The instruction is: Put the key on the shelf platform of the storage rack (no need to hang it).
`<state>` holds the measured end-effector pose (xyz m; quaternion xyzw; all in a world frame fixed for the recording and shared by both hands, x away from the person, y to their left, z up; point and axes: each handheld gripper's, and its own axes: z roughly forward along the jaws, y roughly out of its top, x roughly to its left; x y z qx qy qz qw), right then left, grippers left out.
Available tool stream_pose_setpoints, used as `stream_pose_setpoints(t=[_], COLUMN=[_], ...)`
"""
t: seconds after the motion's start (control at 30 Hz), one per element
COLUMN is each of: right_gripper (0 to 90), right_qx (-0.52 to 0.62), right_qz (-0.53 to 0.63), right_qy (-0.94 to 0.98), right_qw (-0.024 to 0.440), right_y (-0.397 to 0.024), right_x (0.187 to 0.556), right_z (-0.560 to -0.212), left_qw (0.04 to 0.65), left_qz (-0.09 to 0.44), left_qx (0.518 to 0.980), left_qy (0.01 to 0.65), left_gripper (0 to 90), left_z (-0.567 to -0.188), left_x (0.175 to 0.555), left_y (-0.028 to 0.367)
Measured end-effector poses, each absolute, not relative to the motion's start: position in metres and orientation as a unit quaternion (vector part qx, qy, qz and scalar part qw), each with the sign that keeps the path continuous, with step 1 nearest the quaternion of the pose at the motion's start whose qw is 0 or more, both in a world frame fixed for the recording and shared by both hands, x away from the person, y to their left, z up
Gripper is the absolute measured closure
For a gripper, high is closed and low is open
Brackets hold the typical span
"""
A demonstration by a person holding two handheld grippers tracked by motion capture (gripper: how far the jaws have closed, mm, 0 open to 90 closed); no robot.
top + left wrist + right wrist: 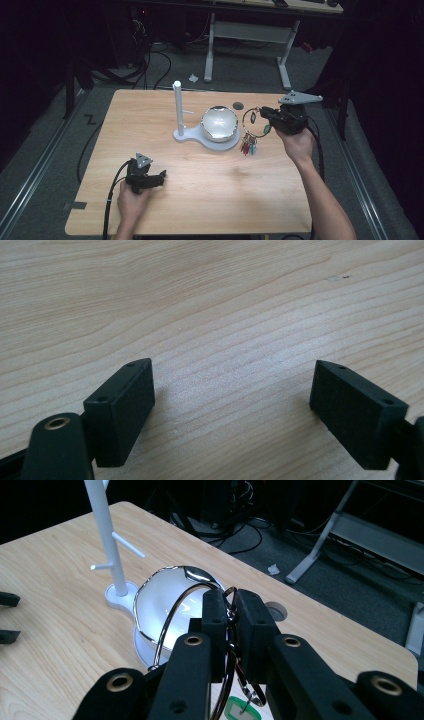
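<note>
While pinched, key ring (172,615) btwn right gripper (231,617) pads.

Two black jaws of the left gripper (232,405) rise from the bottom of the frame, one at lower left and one at lower right, standing wide apart with nothing between them. Behind and under them lies the pale wooden bench (210,300), its grain running in long slanted lines across the frame. A small dark speck (345,277) sits at upper right. A brass-ringed hole (56,423) shows at lower left.
</note>
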<state>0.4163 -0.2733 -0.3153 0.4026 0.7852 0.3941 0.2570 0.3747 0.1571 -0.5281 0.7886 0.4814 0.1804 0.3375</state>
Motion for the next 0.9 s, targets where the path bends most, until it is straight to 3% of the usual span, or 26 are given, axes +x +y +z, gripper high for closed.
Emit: stream_pose_setpoints(t=[0.9], right_gripper=[83.8], right_qx=[0.403], right_qz=[0.400], right_qy=[0.783], right_qw=[0.254], right_y=[-0.248], right_x=[0.452], right_z=[-0.303], left_qw=[0.338], left_qz=[0.180], left_qx=[0.789], left_qy=[0.481], left_gripper=[18.5], left_z=[-0.528], left_x=[0.375], left_y=[0.157])
